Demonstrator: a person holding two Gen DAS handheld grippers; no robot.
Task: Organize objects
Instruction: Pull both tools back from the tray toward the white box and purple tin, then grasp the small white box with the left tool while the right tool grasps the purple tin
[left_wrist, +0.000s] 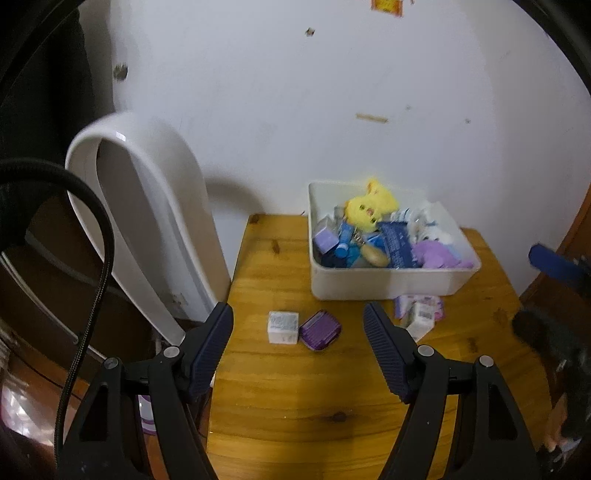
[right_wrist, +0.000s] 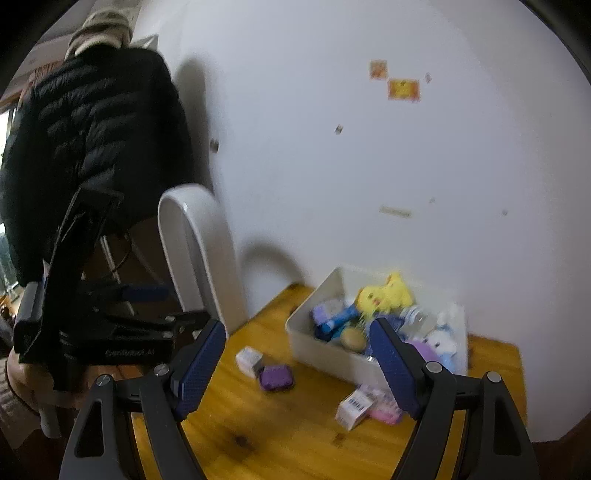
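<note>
A white bin (left_wrist: 388, 284) (right_wrist: 321, 350) stands at the back of the wooden table (left_wrist: 295, 387) (right_wrist: 280, 428), filled with a yellow plush toy (left_wrist: 369, 206) (right_wrist: 384, 295), blue packets and purple items. In front of it lie a small white box (left_wrist: 282, 326) (right_wrist: 248, 360), a purple case (left_wrist: 319, 329) (right_wrist: 276, 377), and a barcode box (left_wrist: 419, 319) (right_wrist: 353, 404) on a pink packet (right_wrist: 386, 411). My left gripper (left_wrist: 298, 314) hovers open above the white box and the purple case, holding nothing. My right gripper (right_wrist: 298, 326) is open and empty, nearer the bin's front.
A white curved panel (left_wrist: 147, 206) (right_wrist: 199, 251) leans on the wall just left of the table. A black puffer jacket (right_wrist: 92, 140) hangs further left. A black cable (left_wrist: 92, 295) loops by the left gripper. The wall rises straight behind the bin.
</note>
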